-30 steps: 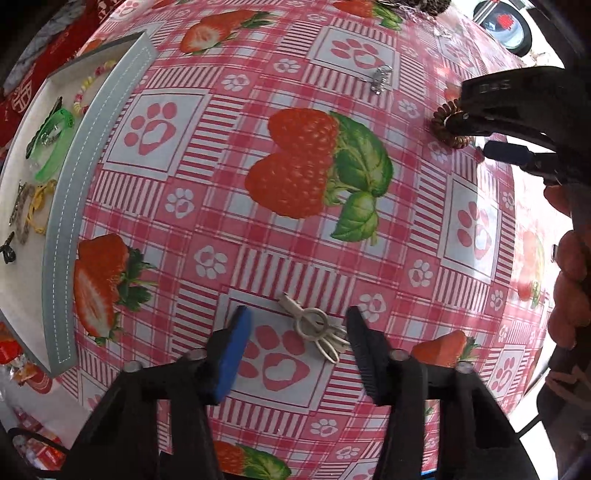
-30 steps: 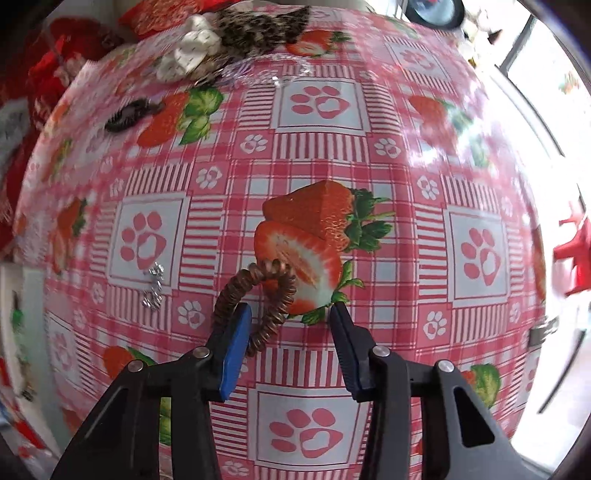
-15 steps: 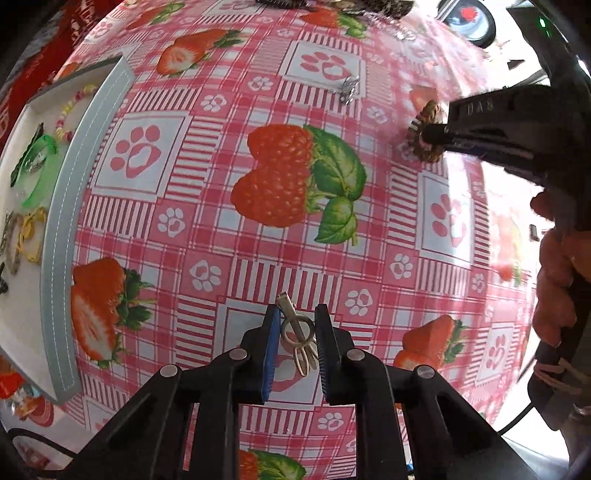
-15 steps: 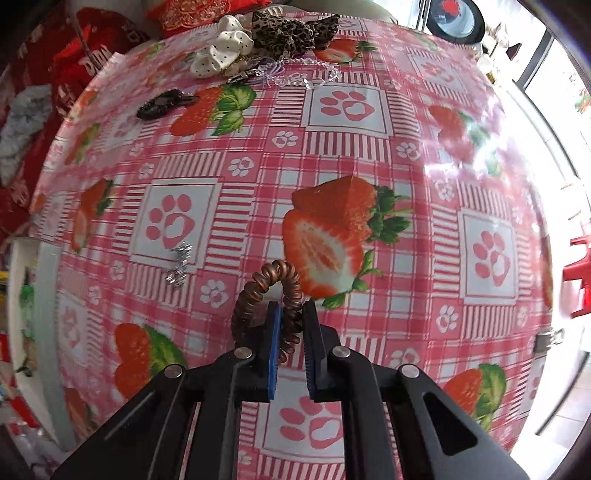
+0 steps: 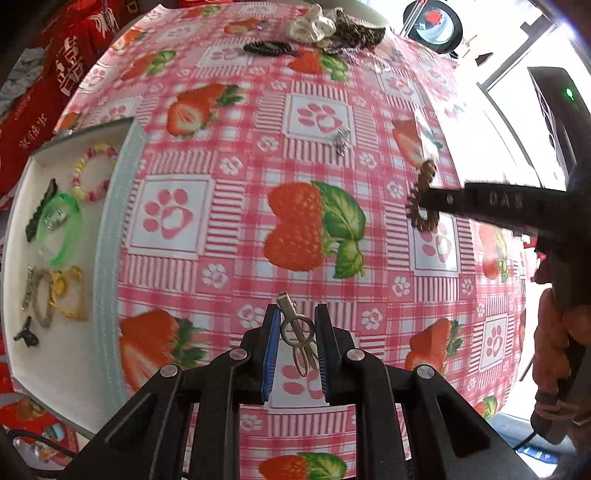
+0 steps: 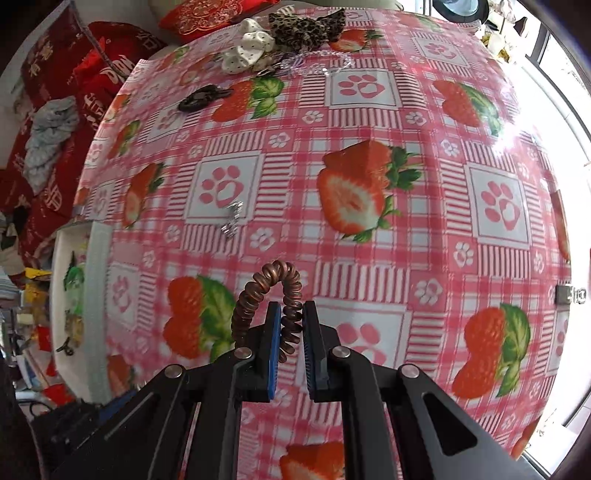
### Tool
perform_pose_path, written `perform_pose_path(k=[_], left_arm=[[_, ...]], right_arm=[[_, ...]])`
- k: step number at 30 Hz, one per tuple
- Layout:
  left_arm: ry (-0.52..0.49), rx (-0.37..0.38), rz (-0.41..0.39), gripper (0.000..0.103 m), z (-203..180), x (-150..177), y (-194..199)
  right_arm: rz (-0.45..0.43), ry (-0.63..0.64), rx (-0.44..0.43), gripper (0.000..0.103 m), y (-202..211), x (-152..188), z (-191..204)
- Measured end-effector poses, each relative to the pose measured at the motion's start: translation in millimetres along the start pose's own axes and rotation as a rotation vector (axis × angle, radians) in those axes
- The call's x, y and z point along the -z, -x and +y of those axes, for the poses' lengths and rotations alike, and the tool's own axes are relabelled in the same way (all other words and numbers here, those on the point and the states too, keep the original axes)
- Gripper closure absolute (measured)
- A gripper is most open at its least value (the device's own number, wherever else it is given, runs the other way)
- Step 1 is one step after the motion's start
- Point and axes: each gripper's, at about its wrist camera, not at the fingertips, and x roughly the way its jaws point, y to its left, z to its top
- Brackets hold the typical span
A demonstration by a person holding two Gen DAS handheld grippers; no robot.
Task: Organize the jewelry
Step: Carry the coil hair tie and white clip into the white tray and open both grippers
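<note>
My left gripper (image 5: 295,343) is shut on a small metal hair clip (image 5: 297,332), held a little above the strawberry tablecloth. A brown spiral hair tie (image 6: 275,299) stands up between the pads of my right gripper (image 6: 291,332), which is shut on it; the left wrist view shows the same hair tie (image 5: 424,199) at the right, lifted off the cloth. A white tray (image 5: 107,229) with a grey rim lies at the left and holds bracelets, rings and clips. A silver clip (image 5: 342,138) lies loose on the cloth.
At the far edge of the table sit a white scrunchie (image 6: 247,50), a leopard-print bow (image 6: 306,26), a black clip (image 6: 201,98) and a clear chain. Red cushions lie beyond the left edge. A hand (image 5: 557,339) holds the right gripper.
Both grippers closed on their items, the left on the metal clip, the right on the spiral hair tie, then rose off the cloth so more of the table shows.
</note>
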Motion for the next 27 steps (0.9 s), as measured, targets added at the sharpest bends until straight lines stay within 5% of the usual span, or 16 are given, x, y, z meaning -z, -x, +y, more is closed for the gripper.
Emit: perform_pose_path(k=[27], left_arm=[[0.084, -0.035, -0.093, 0.077, 109.1, 5.4, 53.1]], right_arm=[[0.029, 0.155, -0.072, 0.091, 15.9, 4.9, 119.5]])
